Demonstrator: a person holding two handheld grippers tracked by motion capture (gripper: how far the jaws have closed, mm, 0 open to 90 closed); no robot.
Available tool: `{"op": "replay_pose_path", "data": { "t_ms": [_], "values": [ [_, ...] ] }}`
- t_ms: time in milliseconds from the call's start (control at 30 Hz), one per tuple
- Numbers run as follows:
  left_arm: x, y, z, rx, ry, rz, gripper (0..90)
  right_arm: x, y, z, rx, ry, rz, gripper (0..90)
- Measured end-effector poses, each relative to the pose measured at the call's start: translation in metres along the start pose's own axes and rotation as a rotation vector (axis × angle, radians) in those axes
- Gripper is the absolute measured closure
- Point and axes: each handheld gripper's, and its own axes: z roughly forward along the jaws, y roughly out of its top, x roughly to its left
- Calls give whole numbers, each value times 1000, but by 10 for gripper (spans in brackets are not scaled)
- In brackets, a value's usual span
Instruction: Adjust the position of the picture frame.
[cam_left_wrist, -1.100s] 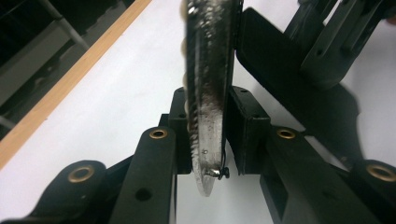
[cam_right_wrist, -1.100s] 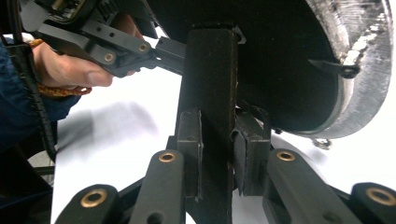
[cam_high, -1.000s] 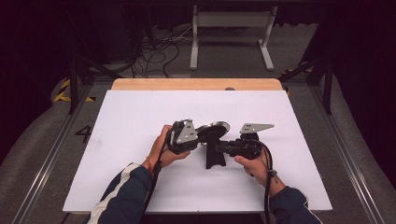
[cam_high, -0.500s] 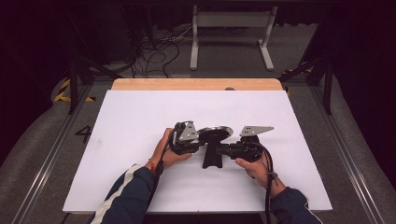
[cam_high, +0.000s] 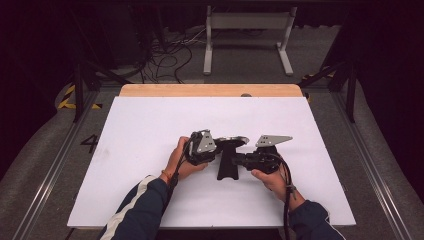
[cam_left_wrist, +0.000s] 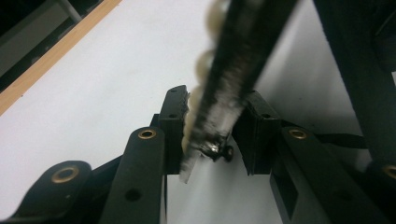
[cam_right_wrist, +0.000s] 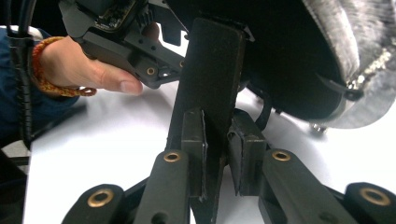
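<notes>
A black display stand (cam_high: 227, 170) with a flared foot rests on the white tabletop (cam_high: 150, 125), carrying a grey oval pad (cam_high: 235, 140) on top. In the left gripper view the pad's fuzzy rim (cam_left_wrist: 233, 70) runs between the jaws, with a string of cream beads (cam_left_wrist: 205, 65) and a small metal clasp (cam_left_wrist: 215, 148) along it. My left gripper (cam_left_wrist: 215, 126) (cam_high: 219, 146) is shut on that rim. My right gripper (cam_right_wrist: 217, 154) (cam_high: 236, 160) is shut on the stand's flat black post (cam_right_wrist: 210, 84). The person's left hand (cam_right_wrist: 93, 70) is behind it.
A wooden strip (cam_high: 210, 90) edges the far side of the table. Beyond it lie floor cables (cam_high: 170, 55) and a white metal frame (cam_high: 247, 35). Metal rails (cam_high: 370, 165) flank both sides. White surface lies open around the stand.
Both hands and the stand have drifted very slightly toward the person. Both grips are unchanged.
</notes>
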Motion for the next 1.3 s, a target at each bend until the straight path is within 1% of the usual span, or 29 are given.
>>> {"op": "replay_pose_path", "data": {
  "t_ms": [133, 233, 267, 300, 333, 367, 433, 500, 567, 600, 667, 800, 867, 1000, 1033, 1100, 1133, 1300],
  "values": [
    [1, 0, 1, -3, 2, 0, 661, -1, 0, 0, -2, -14, -6, 778],
    [4, -3, 1, 0, -3, -29, 636, 1, 0, 0, -9, -28, -15, 774],
    [4, -3, 1, 0, -3, -29, 628, 1, 0, 0, -9, -28, -15, 774],
    [5, -5, 0, -2, -9, -45, 628, 2, -1, 0, -10, -31, -20, 775],
    [7, -6, -2, -5, -16, -54, 625, 2, -1, 0, -10, -33, -23, 774],
    [7, -6, -4, -4, -16, -52, 621, 2, -1, 0, -9, -36, -25, 773],
    [8, -7, -8, -8, -14, -61, 618, 2, -1, 0, -9, -35, -22, 774],
    [9, -7, -10, -12, -23, -73, 598, 2, -1, 0, -9, -36, -21, 773],
    [7, -7, -14, 6, -35, -63, 572, 3, -1, 0, -9, -44, -23, 770],
    [7, -7, -16, 9, -36, -48, 559, 4, -1, -1, -8, -50, -28, 770],
    [5, -8, -24, 5, -45, -45, 543, 4, -1, -2, -8, -57, -34, 770],
    [3, -13, -38, -3, -61, -58, 499, 5, -1, -6, -10, -66, -41, 787],
    [1, -15, -46, 10, -67, -63, 463, 6, 0, -7, 1, -83, -53, 801],
    [-3, -18, -59, 9, -60, -53, 431, 9, 1, -7, 10, -100, -69, 801],
    [-5, -20, -64, 1, -57, -60, 420, 9, 1, -7, 10, -101, -69, 801],
    [-6, -21, -67, 2, -58, -61, 387, 10, 0, -7, 10, -102, -67, 801],
    [-7, -23, -71, 3, -57, -66, 387, 10, 0, -7, 11, -102, -67, 800],
    [-14, -36, -92, 7, -45, -81, 336, 11, -1, -9, 16, -114, -70, 805]
  ]
}}
